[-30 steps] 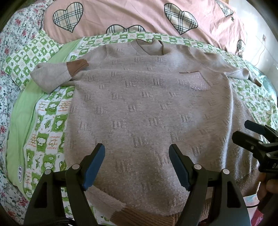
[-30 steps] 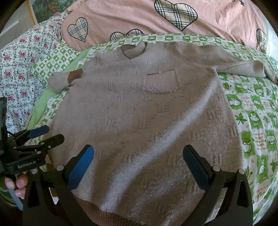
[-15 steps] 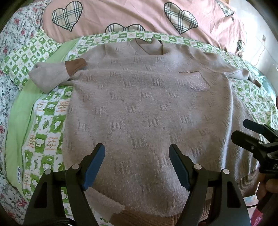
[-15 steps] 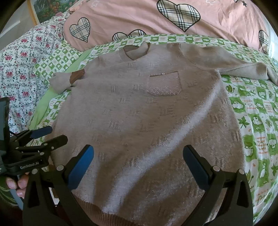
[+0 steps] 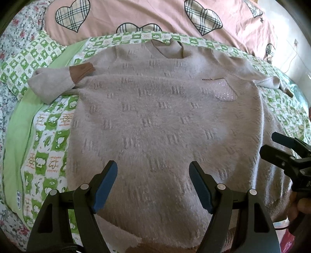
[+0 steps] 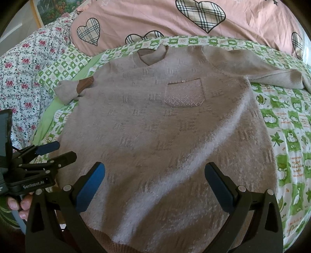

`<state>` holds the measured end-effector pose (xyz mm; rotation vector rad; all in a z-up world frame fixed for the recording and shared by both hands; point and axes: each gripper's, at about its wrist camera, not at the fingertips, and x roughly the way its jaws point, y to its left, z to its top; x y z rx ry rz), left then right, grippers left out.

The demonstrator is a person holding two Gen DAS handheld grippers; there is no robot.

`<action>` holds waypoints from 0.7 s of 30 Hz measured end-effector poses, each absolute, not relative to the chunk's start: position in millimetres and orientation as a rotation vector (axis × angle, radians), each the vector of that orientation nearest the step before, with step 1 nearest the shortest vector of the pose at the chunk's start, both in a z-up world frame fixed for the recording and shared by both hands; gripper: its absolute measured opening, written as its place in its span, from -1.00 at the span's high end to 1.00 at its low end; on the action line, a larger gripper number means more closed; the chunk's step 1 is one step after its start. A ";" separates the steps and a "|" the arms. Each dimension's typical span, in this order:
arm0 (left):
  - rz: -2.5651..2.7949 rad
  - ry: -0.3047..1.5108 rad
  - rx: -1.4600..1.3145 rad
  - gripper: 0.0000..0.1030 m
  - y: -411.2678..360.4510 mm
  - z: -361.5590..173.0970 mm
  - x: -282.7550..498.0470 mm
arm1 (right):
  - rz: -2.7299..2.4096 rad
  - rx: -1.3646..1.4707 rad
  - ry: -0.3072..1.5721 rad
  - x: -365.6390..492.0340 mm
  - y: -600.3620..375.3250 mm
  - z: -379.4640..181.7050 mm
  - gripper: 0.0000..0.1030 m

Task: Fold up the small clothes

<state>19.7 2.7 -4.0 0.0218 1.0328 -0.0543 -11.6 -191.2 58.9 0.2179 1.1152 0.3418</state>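
Note:
A taupe knit sweater [image 5: 155,116] [image 6: 165,136] lies face up on the bed, collar [image 5: 167,48] far, brown hem near. It has a sparkly chest pocket [image 6: 183,95]. One sleeve is bent inward with its brown cuff [image 5: 81,73] on the shoulder area; the other sleeve [image 6: 272,74] stretches out to the right. My left gripper [image 5: 153,179] hovers open over the lower left of the body, nothing between its blue pads. My right gripper [image 6: 154,179] hovers open over the lower right. Each shows in the other's view: left gripper [image 6: 66,149], right gripper [image 5: 268,143].
A pink quilt with plaid hearts [image 5: 145,15] is bunched behind the sweater. A green-and-white checked sheet [image 5: 48,136] lies under it, with floral bedding [image 6: 23,77] to the left. A hand [image 6: 17,204] holds the left gripper's handle. A wall stands at far right.
The left wrist view has drifted very slightly, so the sweater sits a touch higher in it. Both grippers stay open above the hem area and the sweater has not moved.

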 end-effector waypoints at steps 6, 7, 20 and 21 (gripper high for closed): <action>-0.074 1.032 0.010 -0.49 10.8 -5.9 34.0 | 0.353 0.222 1.118 0.5 -193.2 56.7 -0.99; -0.080 1.029 0.003 -0.49 12.1 -5.8 36.9 | 0.355 0.221 1.116 3.9 -193.8 56.7 -0.99; -0.121 0.966 0.149 -0.57 54.5 17.2 159.1 | 0.422 0.181 1.070 97.8 -218.5 60.1 -0.98; -0.134 0.959 0.157 -0.57 58.8 18.7 173.9 | 0.424 0.172 1.065 109.3 -221.5 60.0 -0.98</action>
